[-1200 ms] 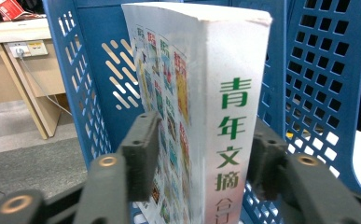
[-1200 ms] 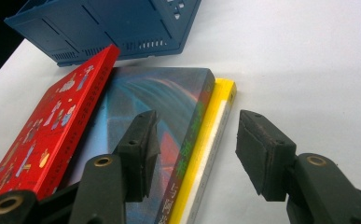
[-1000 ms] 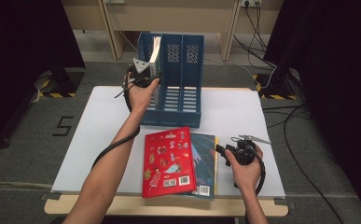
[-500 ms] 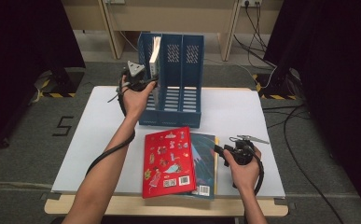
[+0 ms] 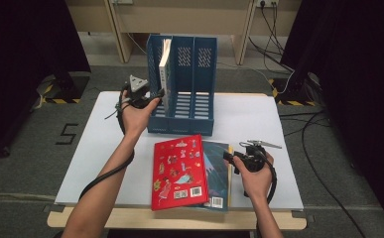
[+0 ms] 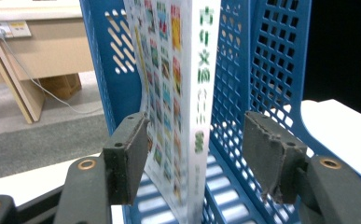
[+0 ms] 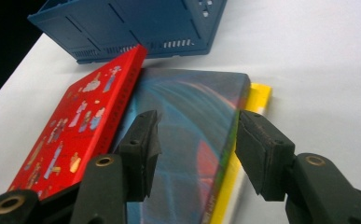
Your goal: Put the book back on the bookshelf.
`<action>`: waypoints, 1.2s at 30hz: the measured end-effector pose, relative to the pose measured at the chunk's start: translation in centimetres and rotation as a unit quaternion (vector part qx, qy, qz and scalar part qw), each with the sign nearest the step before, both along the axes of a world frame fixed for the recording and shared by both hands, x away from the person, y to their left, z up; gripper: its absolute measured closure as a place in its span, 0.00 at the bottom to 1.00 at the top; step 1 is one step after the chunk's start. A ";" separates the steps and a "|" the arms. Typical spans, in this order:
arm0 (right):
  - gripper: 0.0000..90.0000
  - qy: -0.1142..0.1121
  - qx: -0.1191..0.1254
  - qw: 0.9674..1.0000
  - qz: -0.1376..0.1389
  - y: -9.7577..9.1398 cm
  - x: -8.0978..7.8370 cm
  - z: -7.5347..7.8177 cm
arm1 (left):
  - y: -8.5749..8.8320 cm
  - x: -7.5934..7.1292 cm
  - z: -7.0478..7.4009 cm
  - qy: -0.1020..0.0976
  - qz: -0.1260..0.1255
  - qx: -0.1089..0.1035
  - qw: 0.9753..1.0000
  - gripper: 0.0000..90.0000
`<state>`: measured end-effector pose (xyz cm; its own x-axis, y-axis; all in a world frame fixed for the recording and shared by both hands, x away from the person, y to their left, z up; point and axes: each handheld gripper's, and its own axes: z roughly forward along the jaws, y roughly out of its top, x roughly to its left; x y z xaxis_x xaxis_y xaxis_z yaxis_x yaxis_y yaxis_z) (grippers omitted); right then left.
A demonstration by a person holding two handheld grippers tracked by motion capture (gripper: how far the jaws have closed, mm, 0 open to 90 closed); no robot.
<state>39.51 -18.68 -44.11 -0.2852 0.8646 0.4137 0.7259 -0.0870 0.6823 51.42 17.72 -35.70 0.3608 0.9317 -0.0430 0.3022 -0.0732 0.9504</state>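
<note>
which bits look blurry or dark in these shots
Left gripper view: the book in the blue rack is soft, its cover print smeared, while the claw pads are sharp. Right gripper view: the red book is fairly crisp. High view: even light on the table, black surroundings.

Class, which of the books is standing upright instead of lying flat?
The white book in the blue file rack's leftmost slot; the red book and those under it lie flat on the table.

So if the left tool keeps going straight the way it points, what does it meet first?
Most likely the white book standing in the blue file rack: its spine sits between the open left tool jaws, pads apparently clear of it.
</note>
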 end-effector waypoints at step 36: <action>0.55 0.083 -0.007 0.992 0.093 6.9 6.1 0.8 | 3.5 -8.0 -8.2 0.116 -0.086 0.003 0.990 0.47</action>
